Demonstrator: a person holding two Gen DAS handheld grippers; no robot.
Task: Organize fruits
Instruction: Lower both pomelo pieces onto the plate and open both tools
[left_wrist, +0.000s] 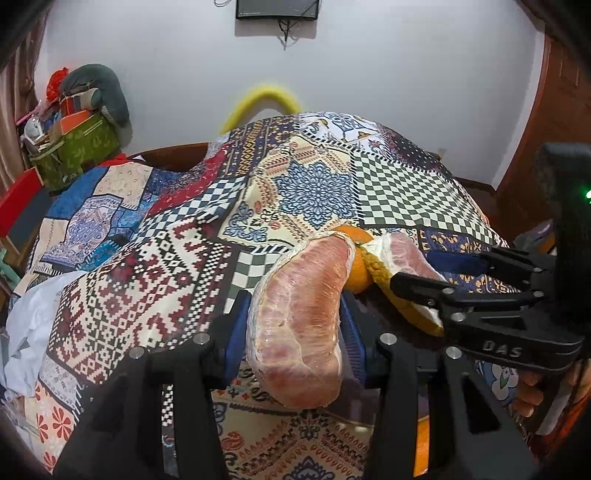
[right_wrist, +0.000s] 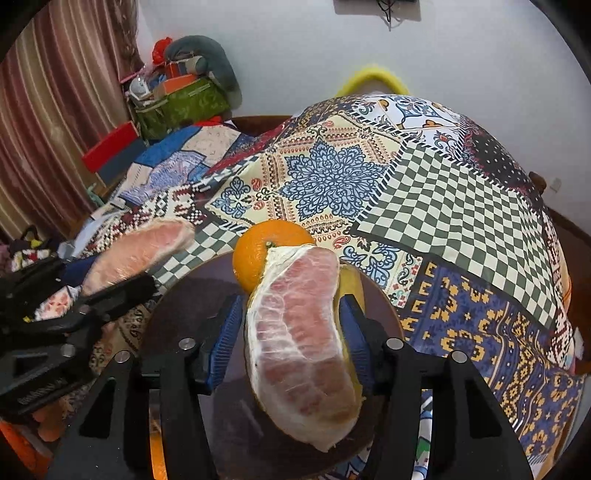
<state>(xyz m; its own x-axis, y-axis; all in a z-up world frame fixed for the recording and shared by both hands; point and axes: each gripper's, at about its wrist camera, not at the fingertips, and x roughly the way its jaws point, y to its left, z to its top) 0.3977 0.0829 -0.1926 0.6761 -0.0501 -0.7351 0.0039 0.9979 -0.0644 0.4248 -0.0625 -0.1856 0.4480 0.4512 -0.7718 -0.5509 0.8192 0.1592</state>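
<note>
My left gripper (left_wrist: 293, 325) is shut on a peeled pink pomelo segment (left_wrist: 299, 317), held above the patterned tablecloth. It also shows at the left of the right wrist view (right_wrist: 136, 254). My right gripper (right_wrist: 291, 328) is shut on a second pomelo segment (right_wrist: 299, 343) that still has yellow rind on its right side, held over a dark round plate (right_wrist: 184, 302). This segment also shows in the left wrist view (left_wrist: 402, 254), with the right gripper (left_wrist: 421, 273) around it. An orange (right_wrist: 255, 251) sits on the plate's far edge, just beyond the second segment; it also shows in the left wrist view (left_wrist: 356, 258).
The table is covered by a patchwork-pattern cloth (right_wrist: 443, 192). A green bag with boxes (right_wrist: 181, 103) and a red box (right_wrist: 110, 147) stand at the far left. A yellow arc (right_wrist: 373, 79) rises behind the table. Crumpled white material (left_wrist: 33, 317) lies at the left.
</note>
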